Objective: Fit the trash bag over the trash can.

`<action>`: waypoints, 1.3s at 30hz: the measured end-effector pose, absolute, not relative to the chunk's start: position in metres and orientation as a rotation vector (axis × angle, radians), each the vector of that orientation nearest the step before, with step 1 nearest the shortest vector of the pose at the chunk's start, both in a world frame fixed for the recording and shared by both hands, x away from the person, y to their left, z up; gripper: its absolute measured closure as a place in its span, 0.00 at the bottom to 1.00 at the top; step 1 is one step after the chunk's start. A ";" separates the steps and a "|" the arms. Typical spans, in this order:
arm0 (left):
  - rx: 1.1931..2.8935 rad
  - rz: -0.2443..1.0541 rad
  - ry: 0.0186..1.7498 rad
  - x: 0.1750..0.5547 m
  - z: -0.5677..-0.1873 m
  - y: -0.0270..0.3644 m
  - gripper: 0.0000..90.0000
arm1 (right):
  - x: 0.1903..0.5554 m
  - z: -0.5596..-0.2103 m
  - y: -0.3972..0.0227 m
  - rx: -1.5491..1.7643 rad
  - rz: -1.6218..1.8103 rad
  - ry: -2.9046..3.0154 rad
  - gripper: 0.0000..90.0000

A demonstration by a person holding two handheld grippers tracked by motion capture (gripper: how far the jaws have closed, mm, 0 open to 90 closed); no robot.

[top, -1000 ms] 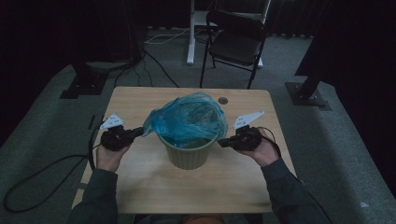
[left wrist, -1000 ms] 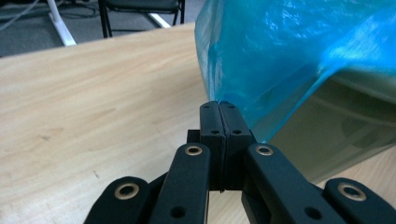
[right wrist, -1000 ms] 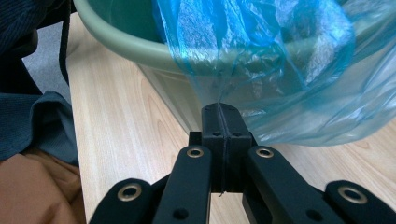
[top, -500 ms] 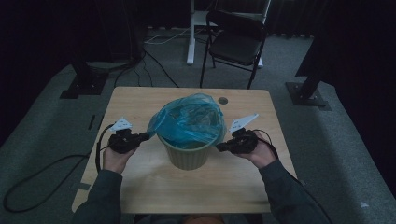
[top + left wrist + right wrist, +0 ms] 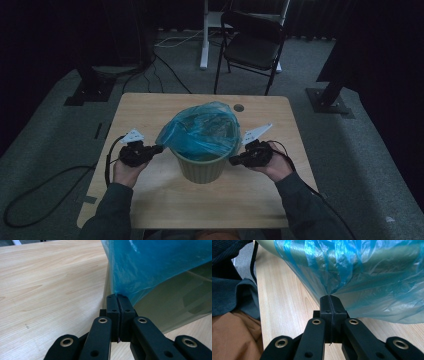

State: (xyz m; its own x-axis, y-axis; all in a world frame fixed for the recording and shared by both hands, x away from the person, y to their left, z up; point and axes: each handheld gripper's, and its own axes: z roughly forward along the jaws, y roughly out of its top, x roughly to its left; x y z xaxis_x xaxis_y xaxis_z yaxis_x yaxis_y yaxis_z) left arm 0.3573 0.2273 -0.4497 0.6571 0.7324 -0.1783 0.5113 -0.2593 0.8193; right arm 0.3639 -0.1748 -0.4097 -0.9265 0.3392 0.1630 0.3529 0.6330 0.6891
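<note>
Left gripper [image 5: 159,149] at the bin's left, fingers pinched tight on the blue bag [image 5: 202,132] edge, close view showing film caught at the tips, pale green bin [image 5: 200,169] mid-surface [image 5: 150,200], right gripper [image 5: 234,161] likewise clamped on the bag's right edge, its view catching a sleeve [image 5: 232,297].

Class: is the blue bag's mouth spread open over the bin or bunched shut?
Spread open: the blue bag drapes over the bin rim, its inside visible from above.

Setting: recording lab or studio.
Walls: dark curtains all round.
Floor: grey carpet [image 5: 45,145], loose cables [image 5: 165,60].
Far side: folding chair [image 5: 252,47], white stand leg [image 5: 204,35].
Left and right: black stand bases [image 5: 89,90].
Centre: wooden table [image 5: 150,112].
</note>
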 end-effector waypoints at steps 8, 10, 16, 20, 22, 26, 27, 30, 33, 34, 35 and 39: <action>1.932 0.297 0.947 0.354 -0.450 0.221 0.98 | 0.371 -0.418 -0.175 -0.654 -1.139 -2.860 1.00; 1.922 0.303 0.941 0.352 -0.449 0.222 0.97 | 0.373 -0.422 -0.175 -0.667 -1.125 -2.858 1.00; 1.897 0.298 0.924 0.346 -0.447 0.227 0.96 | 0.374 -0.427 -0.174 -0.688 -1.055 -2.902 1.00; 1.933 0.303 0.936 0.346 -0.451 0.227 1.00 | 0.373 -0.427 -0.174 -0.675 -1.079 -2.888 1.00; 1.946 0.306 0.951 0.349 -0.453 0.226 1.00 | 0.371 -0.425 -0.173 -0.661 -1.096 -2.881 1.00; 1.973 0.303 0.960 0.352 -0.458 0.222 1.00 | 0.368 -0.419 -0.173 -0.638 -1.153 -2.856 1.00; 1.976 0.303 0.961 0.352 -0.459 0.221 1.00 | 0.367 -0.418 -0.173 -0.626 -1.168 -2.851 1.00; 1.992 0.307 0.971 0.354 -0.460 0.219 1.00 | 0.366 -0.415 -0.174 -0.611 -1.206 -2.833 1.00; 1.994 0.309 0.977 0.355 -0.460 0.219 1.00 | 0.366 -0.414 -0.174 -0.614 -1.206 -2.837 1.00; 1.988 0.314 0.966 0.353 -0.459 0.219 1.00 | 0.367 -0.418 -0.175 -0.640 -1.174 -2.846 1.00; 1.988 0.314 0.966 0.353 -0.459 0.219 0.99 | 0.367 -0.418 -0.175 -0.640 -1.174 -2.846 1.00; 1.965 0.313 0.959 0.350 -0.454 0.223 0.95 | 0.371 -0.428 -0.175 -0.688 -1.083 -2.886 1.00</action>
State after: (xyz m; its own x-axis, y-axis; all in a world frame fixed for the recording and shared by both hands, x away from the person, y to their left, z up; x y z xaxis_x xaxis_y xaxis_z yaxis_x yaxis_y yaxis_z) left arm 0.3501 0.2227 -0.4536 0.6672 0.7301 -0.1475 0.5022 -0.2947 0.8130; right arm 0.3714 -0.1752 -0.4276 -0.9051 0.4037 0.1338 0.3920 0.6700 0.6304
